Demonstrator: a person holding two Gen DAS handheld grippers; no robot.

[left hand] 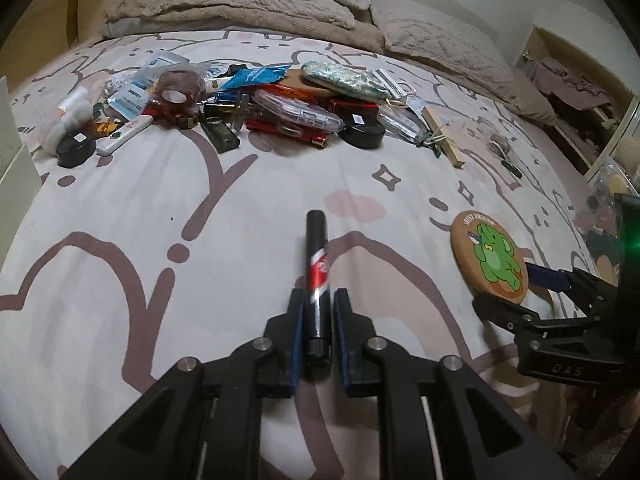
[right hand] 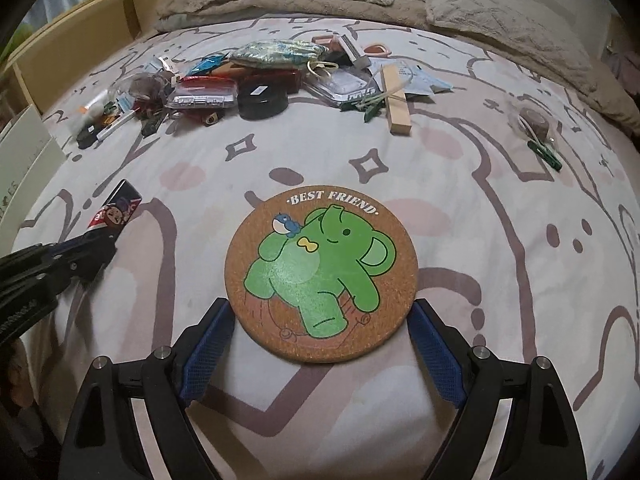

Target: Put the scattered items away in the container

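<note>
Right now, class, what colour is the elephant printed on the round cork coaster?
Green, on the round cork coaster; clearest in the right wrist view.

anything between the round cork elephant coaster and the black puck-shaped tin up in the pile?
Nothing: only bare patterned bedsheet lies between the round cork elephant coaster and the black puck-shaped tin, clearest in the right wrist view.

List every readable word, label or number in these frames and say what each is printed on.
"·BEST FRIEND·": arched along the top of the round cork coaster.
"DAS": on the right gripper's black body, left wrist view.
Black tube, pile packaging: print too blurred to read.
</note>
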